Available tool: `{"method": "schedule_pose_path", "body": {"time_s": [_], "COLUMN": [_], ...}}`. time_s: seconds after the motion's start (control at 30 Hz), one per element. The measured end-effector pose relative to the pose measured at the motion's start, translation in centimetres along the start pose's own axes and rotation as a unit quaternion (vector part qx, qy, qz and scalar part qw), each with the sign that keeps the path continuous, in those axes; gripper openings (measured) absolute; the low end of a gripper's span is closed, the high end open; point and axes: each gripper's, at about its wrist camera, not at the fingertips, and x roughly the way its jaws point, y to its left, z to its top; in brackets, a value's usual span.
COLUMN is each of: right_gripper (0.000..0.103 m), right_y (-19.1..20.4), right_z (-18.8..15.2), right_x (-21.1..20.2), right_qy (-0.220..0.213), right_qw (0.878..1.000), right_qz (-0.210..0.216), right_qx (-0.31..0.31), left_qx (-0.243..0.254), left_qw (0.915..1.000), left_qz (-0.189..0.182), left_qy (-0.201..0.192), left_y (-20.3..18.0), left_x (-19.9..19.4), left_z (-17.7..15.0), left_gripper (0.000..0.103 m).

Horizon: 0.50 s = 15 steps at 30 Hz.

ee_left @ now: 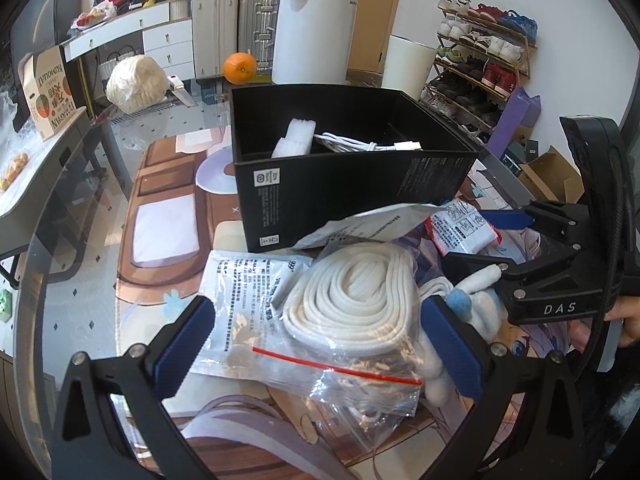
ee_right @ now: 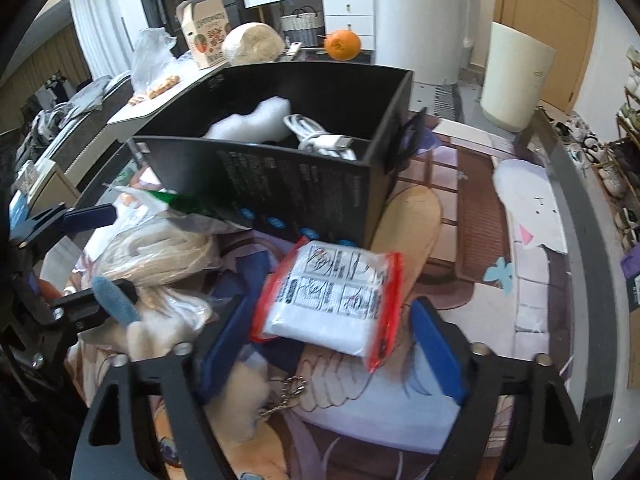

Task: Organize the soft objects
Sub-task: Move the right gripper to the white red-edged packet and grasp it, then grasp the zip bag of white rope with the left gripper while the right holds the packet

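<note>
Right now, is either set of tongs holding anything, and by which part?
Nothing is held. The left tongs stand open around the bagged white cord coil; the right tongs stand open around the red-edged packet.

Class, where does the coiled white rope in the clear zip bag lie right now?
In the left wrist view the coiled white rope lies between the open left gripper fingers, just in front of the black cardboard box and left of the white plush toy.

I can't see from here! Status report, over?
Left hand-held gripper open around bagged white rope. Right hand-held gripper open around red-edged packet. Black box just behind, holding cable, foam.
</note>
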Motion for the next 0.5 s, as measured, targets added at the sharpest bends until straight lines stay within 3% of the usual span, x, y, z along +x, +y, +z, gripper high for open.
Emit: {"method": "schedule_pose_path", "body": {"time_s": [0.23,0.37,0.5], "right_gripper": [0.071,0.057,0.052], "right_y": [0.4,0.5,0.5], "right_z": [-0.2,-0.5,-0.9], "right_x": [-0.3,-1.0,-1.7], "right_qy": [-0.006,-0.014,-0.021], "right_qw": [1.0,1.0,0.999], "right_qz": [0.004,0.012,0.023], "right_qx": [-0.008,-0.011,-0.009], "left_qx": [0.003,0.009,0.018], "left_qw": [1.0,0.9999,0.9997], "left_qz": [-0.007,-0.012,-0.015], "left_qy": [0.003,0.003,0.001], "left_y": [0.0,-0.2,-0.3], "left_x": [0.2,0.1,-0.3], "left_z": [0.1,0.0,-0.1], "left_gripper": [0.102,0.101,0.101]}}
